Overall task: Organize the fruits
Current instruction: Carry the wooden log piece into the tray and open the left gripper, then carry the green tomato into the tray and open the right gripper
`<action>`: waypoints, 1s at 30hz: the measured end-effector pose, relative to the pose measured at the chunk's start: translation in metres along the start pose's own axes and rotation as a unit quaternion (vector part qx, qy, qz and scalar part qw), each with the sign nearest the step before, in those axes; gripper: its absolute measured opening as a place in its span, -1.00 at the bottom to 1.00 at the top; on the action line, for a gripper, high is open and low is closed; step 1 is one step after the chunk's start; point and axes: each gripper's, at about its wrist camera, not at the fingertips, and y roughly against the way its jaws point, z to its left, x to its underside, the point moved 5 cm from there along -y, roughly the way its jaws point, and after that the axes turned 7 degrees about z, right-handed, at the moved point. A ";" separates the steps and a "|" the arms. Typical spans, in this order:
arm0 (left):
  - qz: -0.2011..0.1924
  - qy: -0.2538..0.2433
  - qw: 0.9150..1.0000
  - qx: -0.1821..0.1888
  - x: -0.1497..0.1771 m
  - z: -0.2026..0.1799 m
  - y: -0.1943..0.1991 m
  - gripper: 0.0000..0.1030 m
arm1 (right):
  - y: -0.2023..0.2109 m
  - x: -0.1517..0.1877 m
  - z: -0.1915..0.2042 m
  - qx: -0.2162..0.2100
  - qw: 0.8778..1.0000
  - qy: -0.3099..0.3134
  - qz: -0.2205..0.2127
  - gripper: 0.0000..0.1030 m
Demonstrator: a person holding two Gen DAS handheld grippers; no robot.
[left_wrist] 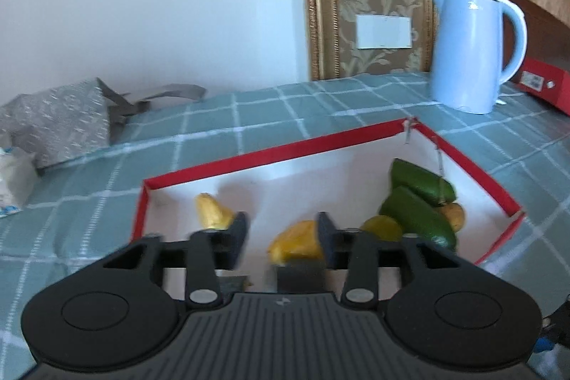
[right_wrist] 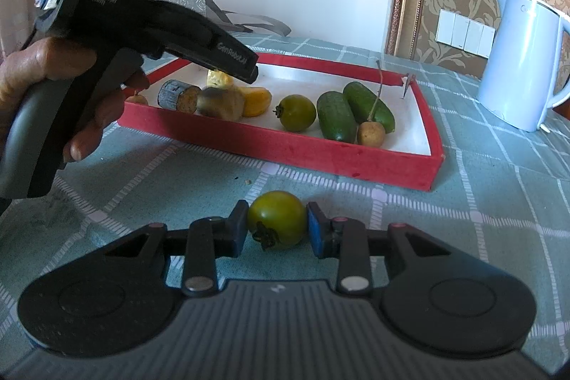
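Nearest the right wrist camera, the right gripper [right_wrist: 274, 230] clamps a round green tomato with a dark dried calyx [right_wrist: 277, 219] between its pads, low in the centre of the frame and just above the grey-green checked tablecloth [right_wrist: 481, 202]. Behind it, across the middle of the frame, lies the shallow red cardboard tray with a white floor [right_wrist: 285, 145]. At upper left a hand [right_wrist: 53, 88] holds the left gripper [left_wrist: 281, 237] over the tray's left end; its jaws stand apart with nothing pressed, a yellow fruit piece [left_wrist: 295, 243] lying loose beside one pad. Judged step: carry the tomato over the near wall and set it beside the matching green tomato [right_wrist: 297, 113] at tray centre, clear of the two dark green cucumbers [right_wrist: 336, 121] to its right. Release low, since the smooth round fruit would likely roll. A pale blue kettle [right_wrist: 523, 59] stands at far right.
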 end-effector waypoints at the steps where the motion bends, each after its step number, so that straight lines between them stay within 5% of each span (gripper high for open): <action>1: -0.009 0.006 1.000 -0.006 0.002 0.003 0.004 0.13 | 0.000 0.000 0.000 0.000 1.000 0.000 0.000 -0.37; 10: -0.049 0.053 0.997 0.024 0.035 0.021 0.058 0.32 | 0.000 0.000 0.001 0.001 1.000 0.001 0.000 -0.37; 18: -0.012 0.059 0.997 0.052 0.077 0.014 0.065 0.32 | 0.000 0.000 0.001 0.002 1.000 0.001 0.000 -0.37; 30: 0.031 0.095 0.994 0.038 0.096 0.030 0.050 0.32 | 0.001 -0.001 -0.001 0.004 1.000 -0.008 0.000 -0.37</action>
